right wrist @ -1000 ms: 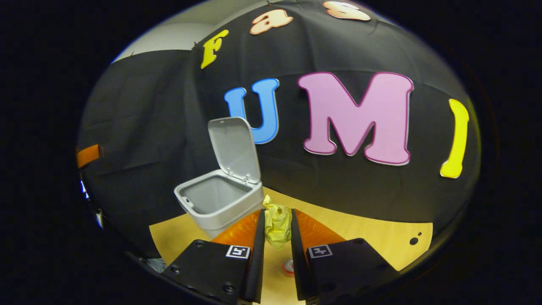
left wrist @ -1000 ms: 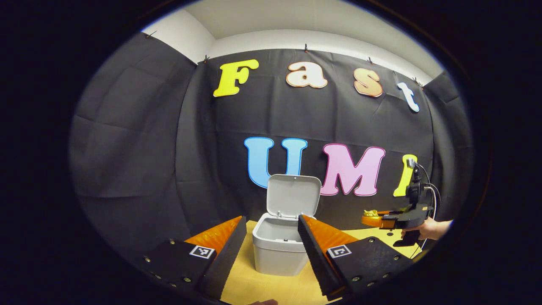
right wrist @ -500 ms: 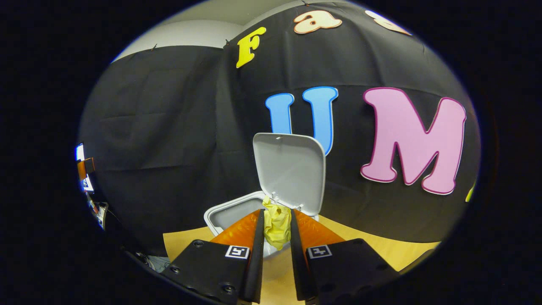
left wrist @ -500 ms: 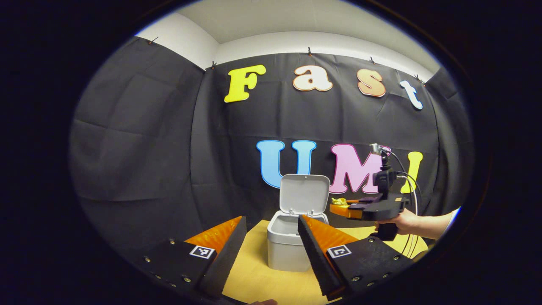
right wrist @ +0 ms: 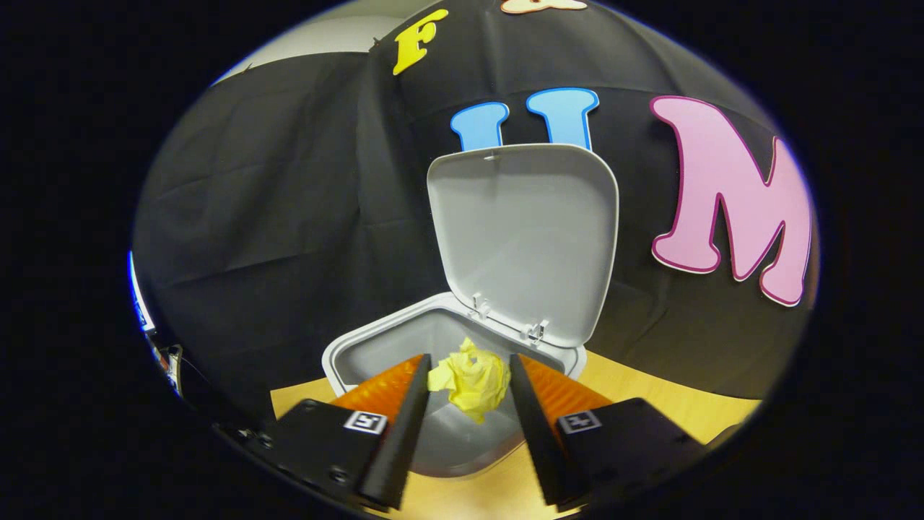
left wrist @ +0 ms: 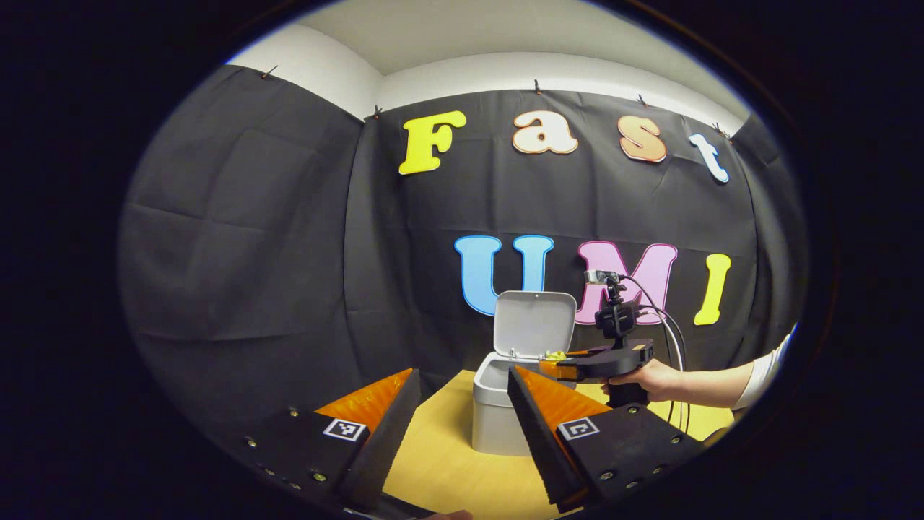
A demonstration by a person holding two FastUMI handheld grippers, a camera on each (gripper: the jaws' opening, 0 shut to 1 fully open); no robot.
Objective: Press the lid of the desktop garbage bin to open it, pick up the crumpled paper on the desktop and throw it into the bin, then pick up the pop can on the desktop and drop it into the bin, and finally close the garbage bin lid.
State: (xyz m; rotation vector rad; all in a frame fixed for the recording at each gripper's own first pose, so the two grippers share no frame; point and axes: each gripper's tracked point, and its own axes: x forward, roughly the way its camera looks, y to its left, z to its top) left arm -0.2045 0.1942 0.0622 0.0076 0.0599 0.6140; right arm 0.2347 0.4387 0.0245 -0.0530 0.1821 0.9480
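Bin: grey desktop bin (right wrist: 462,440) is the landmark, sitting on the yellow desktop (left wrist: 440,469) by the black cloth wall.
Left gripper: left gripper (left wrist: 462,426) hangs back on the near side of the bin, fingers spread wide, nothing between them.
Lid: lid (right wrist: 523,238) stands up open at the bin's back edge.
Paper: crumpled yellow paper (right wrist: 469,379) sits right over the bin's open mouth.
Right gripper: right gripper (right wrist: 465,404) is over the bin too, fingers parted a fair bit; paper touches the left finger, can't tell about the other.
Hand: hand (left wrist: 650,379) right of the bin holds that gripper.
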